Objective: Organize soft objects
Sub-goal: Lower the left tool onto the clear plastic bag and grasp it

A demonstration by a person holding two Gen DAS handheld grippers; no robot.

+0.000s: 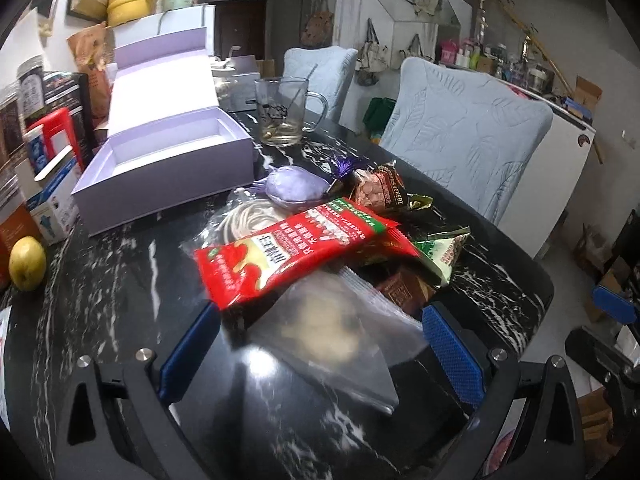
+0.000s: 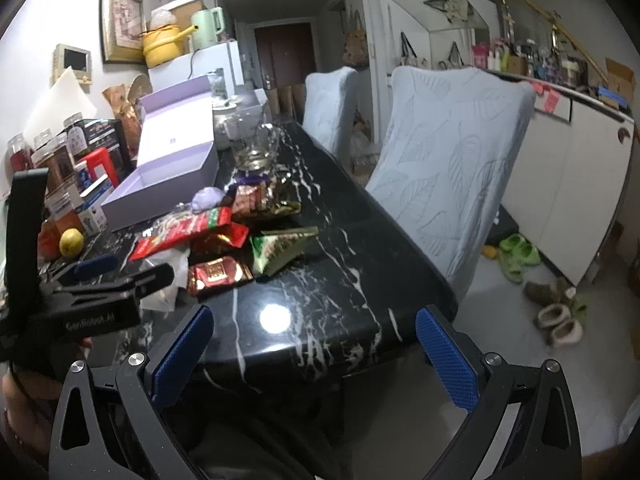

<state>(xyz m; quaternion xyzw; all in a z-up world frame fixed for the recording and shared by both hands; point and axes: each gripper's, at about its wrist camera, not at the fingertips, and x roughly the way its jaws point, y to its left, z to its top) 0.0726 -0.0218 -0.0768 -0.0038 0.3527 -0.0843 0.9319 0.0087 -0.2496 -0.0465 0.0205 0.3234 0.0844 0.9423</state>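
A black marble table (image 1: pixel 120 280) carries a heap of snack packets beside a lilac box (image 1: pixel 168 160). The left gripper (image 1: pixel 320 340) gapes wide around a clear bag (image 1: pixel 332 328), gripping nothing. The right gripper (image 2: pixel 312 344) hangs wide open, empty, at the table's edge.

My left gripper (image 2: pixel 116 276) body reads "GenRobot.AI". Brown snack packet (image 1: pixel 380 190): "CEREAL" along its edge. Red packet (image 1: pixel 296 248) carries Chinese print I can't make out.
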